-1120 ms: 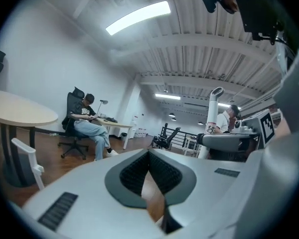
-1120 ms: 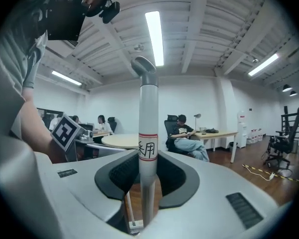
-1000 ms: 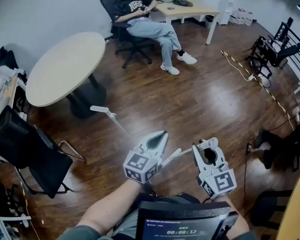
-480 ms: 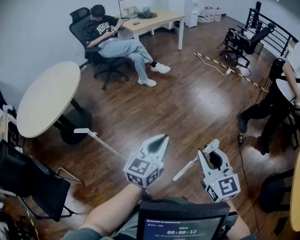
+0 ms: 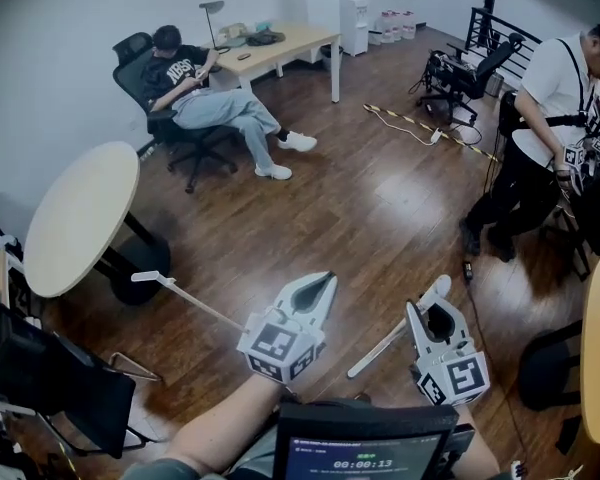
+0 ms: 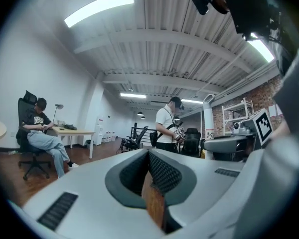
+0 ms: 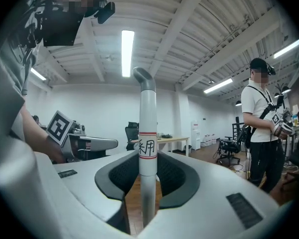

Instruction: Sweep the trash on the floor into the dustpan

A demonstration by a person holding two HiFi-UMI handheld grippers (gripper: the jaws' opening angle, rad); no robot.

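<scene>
**Sweeping not yet begun**

A white handle (image 7: pixel 148 133) is gripped between the jaws of the right gripper (image 5: pixel 435 310). The jaws of the left gripper (image 5: pixel 316 290) are drawn nearly together, with nothing seen between them. A thin rod (image 5: pixel 195 302) runs off beside it. No trash or dustpan can be made out on the floor (image 5: pixel 360 198), so all the sweeping is judged still to do.

Ends in a pale grey, wedge-shaped moulded-plastic left gripper (image 5: pixel 318 284) and a matching right gripper (image 5: pixel 436 313), each backed by a white cube with black square markers (image 5: pixel 278 346). Shows dark, diamond-textured rubber pads (image 7: pixel 173 178) set in a charcoal oval recess, plus ribbed dark slots (image 7: pixel 243 205) on the smooth grey flanks. Wears a black-framed screen (image 5: pixel 363 450) with pale digits low at the front.
</scene>
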